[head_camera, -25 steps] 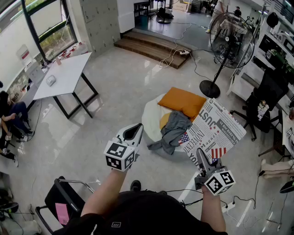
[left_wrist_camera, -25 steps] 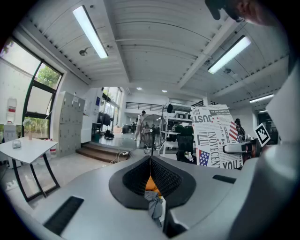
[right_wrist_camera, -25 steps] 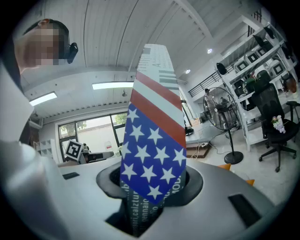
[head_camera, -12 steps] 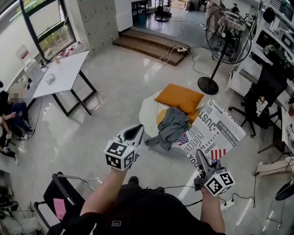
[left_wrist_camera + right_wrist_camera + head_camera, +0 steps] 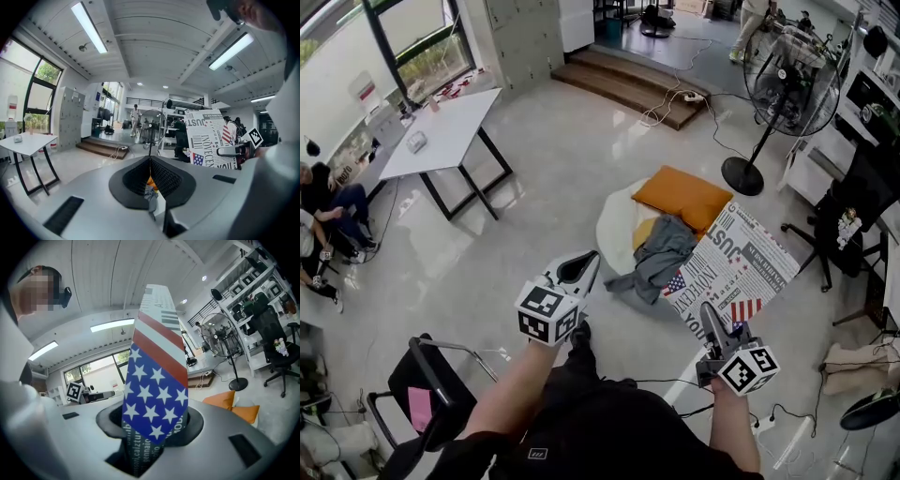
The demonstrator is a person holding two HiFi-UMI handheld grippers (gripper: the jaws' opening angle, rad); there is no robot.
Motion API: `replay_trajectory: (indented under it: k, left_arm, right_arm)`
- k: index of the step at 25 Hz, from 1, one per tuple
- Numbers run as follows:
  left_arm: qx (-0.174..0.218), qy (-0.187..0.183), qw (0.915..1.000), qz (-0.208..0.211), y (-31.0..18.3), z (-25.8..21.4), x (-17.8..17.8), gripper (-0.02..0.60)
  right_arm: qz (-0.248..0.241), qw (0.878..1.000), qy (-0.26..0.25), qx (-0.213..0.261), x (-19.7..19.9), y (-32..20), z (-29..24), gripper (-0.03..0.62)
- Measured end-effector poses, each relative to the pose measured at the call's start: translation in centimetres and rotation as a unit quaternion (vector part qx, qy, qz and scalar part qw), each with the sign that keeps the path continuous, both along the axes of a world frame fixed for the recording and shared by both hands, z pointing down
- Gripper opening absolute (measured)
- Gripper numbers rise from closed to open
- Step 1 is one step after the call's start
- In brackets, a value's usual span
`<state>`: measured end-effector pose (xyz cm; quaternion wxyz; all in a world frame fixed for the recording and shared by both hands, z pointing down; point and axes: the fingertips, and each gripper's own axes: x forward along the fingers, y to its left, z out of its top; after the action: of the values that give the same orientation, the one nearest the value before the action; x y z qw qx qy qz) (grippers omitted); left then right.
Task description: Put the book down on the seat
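The book, with a newspaper-print cover and a stars-and-stripes patch, stands upright in my right gripper, shut on its lower edge. Those jaws have just been opening a little, with the book still between them. In the right gripper view the book fills the gap between the jaws. The seat, a white beanbag on the floor, carries an orange cushion and a grey garment; it lies beyond and between both grippers. My left gripper is shut and holds nothing, hanging in the air left of the seat.
A white table stands at the far left, with seated people beside it. A standing fan and a black office chair are at the right. Wooden steps lie at the back, a black folding chair at the near left.
The room has slid slightly in the head view as the person steps. Both grippers and the book keep nearly the same place in the picture; the book stays gripped.
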<state>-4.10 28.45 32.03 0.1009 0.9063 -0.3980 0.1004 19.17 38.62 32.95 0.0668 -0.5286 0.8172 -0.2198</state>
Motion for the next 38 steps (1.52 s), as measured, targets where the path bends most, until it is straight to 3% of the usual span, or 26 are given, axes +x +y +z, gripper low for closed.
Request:
replay_trajectory:
  k: [11,21,38]
  left_arm:
    - [-0.018,0.013,0.9997,-0.009,-10.9,3.2,-5.9,0.005]
    - [-0.021,0.031,0.9993,0.005,-23.7,3.5,-15.6,0.005]
    - [-0.033,0.022,0.9992,0.006,-26.8,6.8,-14.9,0.005]
  right_arm:
    - [0.014,0.999,0.024,-0.043,-4.9,-13.1,2.1,0.175]
    - [0.031,0.996,0.045,-0.064,-14.8,-26.3,1.3,0.175]
    - [0.043,0.996,0.034,-0.066,-13.4,-29.8,4.5,0.175]
